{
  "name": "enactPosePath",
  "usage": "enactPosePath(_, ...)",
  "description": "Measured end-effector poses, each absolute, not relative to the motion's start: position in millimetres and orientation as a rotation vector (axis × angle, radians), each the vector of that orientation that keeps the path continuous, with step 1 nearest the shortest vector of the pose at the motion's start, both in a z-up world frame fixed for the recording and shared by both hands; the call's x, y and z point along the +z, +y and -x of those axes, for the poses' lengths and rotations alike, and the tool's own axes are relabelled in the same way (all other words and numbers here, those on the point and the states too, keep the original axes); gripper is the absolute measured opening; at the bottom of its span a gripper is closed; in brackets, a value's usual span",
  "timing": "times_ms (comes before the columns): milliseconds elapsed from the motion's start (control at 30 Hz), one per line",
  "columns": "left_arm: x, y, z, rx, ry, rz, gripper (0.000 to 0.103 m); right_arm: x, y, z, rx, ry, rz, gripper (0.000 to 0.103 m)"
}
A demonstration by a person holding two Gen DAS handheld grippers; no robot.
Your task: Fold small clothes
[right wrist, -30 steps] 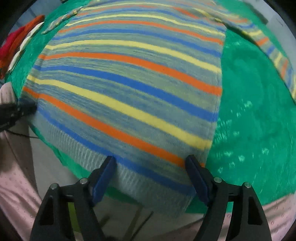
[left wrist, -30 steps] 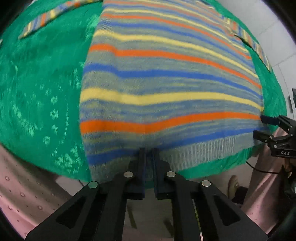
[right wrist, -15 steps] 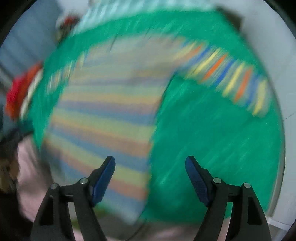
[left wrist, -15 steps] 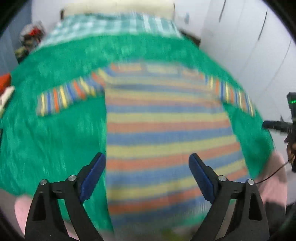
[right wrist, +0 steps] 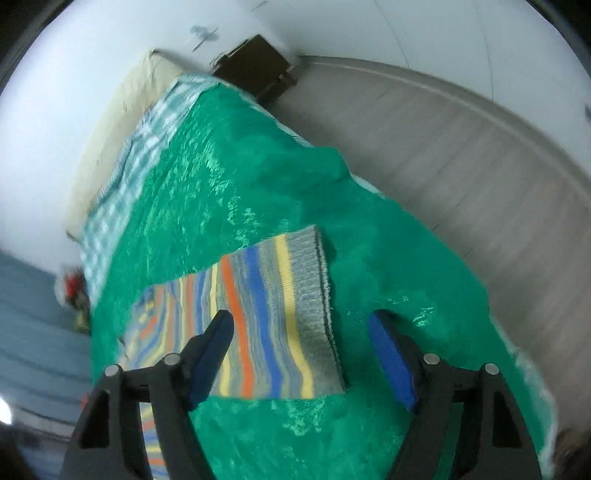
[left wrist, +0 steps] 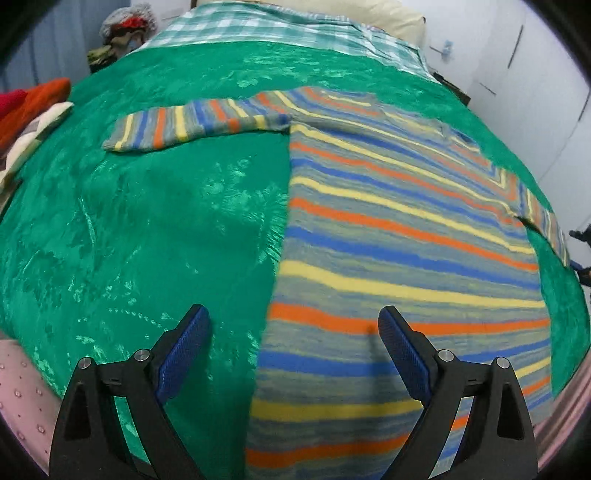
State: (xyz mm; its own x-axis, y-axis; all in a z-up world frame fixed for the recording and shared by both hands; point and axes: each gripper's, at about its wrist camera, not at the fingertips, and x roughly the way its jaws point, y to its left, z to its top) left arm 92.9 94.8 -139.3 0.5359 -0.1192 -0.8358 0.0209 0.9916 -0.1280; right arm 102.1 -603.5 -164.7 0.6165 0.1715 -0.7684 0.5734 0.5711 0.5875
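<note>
A striped knit sweater in grey, blue, orange and yellow lies flat on a green blanket. Its left sleeve stretches out to the left. My left gripper is open and empty, above the sweater's lower left edge. In the right wrist view the sweater's right sleeve lies on the blanket, its grey ribbed cuff to the right. My right gripper is open and empty, hovering over that sleeve near the cuff.
A pile of red and cream clothes lies at the bed's left edge. A checked sheet and a pillow are at the head. A dark bedside cabinet and wooden floor lie to the right.
My left gripper has let go of the sweater's hem, opened and lifted back. My right gripper has swung right, from the hem to the right sleeve.
</note>
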Motion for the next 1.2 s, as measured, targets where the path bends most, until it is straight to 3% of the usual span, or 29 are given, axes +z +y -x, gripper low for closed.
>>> enactPosePath(133,-144.0,91.6,-103.1,-0.073,0.993,0.076,0.094,-175.3,-615.8,-114.3,-0.215,0.876,-1.003,0.074)
enactPosePath(200,-151.4,90.0,-105.2,-0.072,1.013,0.071,0.094,-182.9,-615.5,-122.4,-0.188,0.88,-1.026,0.065)
enactPosePath(267,-154.6,88.5,-104.9,-0.074,1.026,0.069,0.094,-186.9,-617.0,-128.8,-0.194,0.934,-0.999,0.039)
enactPosePath(300,-154.0,88.2,-104.3,-0.076,1.023,0.065,0.094,-183.5,-614.8,-123.4,-0.2,0.946,-0.981,0.002)
enactPosePath(400,-149.2,89.8,-101.2,-0.079,1.005,0.066,0.094,-158.9,-607.8,-121.5,-0.253,0.913,-0.912,0.003)
enactPosePath(533,-148.1,92.4,-102.8,-0.081,1.001,0.091,0.094,-83.2,-561.5,-136.4,-0.159,0.827,-0.732,0.003)
enactPosePath(700,-145.5,93.7,-104.0,-0.087,0.991,0.113,0.094,0.0,-441.2,-192.5,0.185,0.776,-0.576,0.003)
enactPosePath(900,-145.1,99.5,-100.5,-0.084,0.994,0.14,0.094,2.8,-308.3,-268.6,0.437,0.828,-0.502,0.003)
enactPosePath(967,-147.4,98.9,-102.2,-0.087,1.008,0.144,0.094,-19.2,-277.6,-293.5,0.523,0.875,-0.527,0.015)
enactPosePath(1000,-148.4,98.6,-102.9,-0.087,1.012,0.144,0.094,-35.4,-262.9,-307.4,0.533,0.932,-0.539,0.044)
enactPosePath(1033,-148.9,98.4,-103.5,-0.086,1.013,0.143,0.094,-44.9,-259.2,-316.6,0.525,0.95,-0.547,0.062)
enactPosePath(1200,-147.6,99.8,-104.2,-0.085,1.006,0.16,0.094,-59.8,-283.6,-312.6,0.453,0.927,-0.562,0.062)
